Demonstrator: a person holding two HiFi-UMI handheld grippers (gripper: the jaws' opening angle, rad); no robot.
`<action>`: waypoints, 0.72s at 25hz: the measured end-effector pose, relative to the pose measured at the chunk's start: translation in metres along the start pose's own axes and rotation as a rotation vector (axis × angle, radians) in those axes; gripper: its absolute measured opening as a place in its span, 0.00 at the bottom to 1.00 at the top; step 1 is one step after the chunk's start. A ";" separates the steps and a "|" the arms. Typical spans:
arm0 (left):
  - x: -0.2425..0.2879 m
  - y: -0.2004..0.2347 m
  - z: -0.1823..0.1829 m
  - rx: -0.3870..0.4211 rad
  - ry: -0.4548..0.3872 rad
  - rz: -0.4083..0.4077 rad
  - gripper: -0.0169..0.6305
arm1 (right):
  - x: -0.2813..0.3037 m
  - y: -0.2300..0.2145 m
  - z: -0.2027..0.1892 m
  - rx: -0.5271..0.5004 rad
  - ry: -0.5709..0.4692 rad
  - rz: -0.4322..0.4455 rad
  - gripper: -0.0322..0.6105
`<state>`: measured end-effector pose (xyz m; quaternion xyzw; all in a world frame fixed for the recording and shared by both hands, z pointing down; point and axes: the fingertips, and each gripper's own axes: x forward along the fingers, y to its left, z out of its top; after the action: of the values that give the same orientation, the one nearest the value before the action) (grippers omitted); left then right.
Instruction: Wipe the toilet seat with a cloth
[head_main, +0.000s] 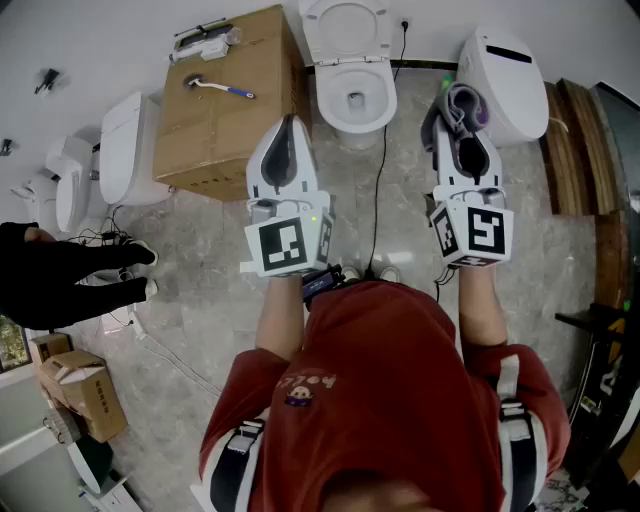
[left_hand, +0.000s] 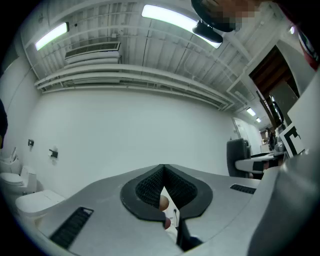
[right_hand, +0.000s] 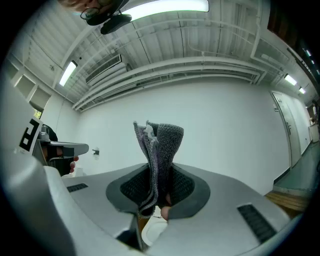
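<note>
We hold both grippers up, so their own views show mostly wall and ceiling, and little can be made out through the slit under the jaws. The left gripper (head_main: 290, 122) has its ribbed black pads (left_hand: 149, 186) pressed together on nothing. The right gripper (head_main: 466, 118) is clenched on a grey-purple knitted cloth (head_main: 460, 100), folded and standing above the tips, its lower end buried between them. The glossy white toilet seat (head_main: 326, 100) lies ahead between both grippers, well apart from the cloth.
</note>
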<state>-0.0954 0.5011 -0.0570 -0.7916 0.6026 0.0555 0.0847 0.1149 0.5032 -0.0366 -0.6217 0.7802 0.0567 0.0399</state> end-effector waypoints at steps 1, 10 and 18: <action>0.001 -0.002 0.000 0.000 0.001 0.002 0.05 | 0.000 -0.002 0.000 0.001 0.000 0.000 0.17; 0.000 -0.028 0.003 0.012 0.005 0.011 0.05 | -0.010 -0.024 -0.002 0.017 -0.005 0.008 0.17; -0.011 -0.062 0.002 0.023 0.029 0.017 0.05 | -0.036 -0.047 -0.010 0.071 -0.015 0.007 0.17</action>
<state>-0.0389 0.5277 -0.0524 -0.7862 0.6110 0.0378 0.0843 0.1691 0.5257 -0.0236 -0.6167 0.7836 0.0338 0.0674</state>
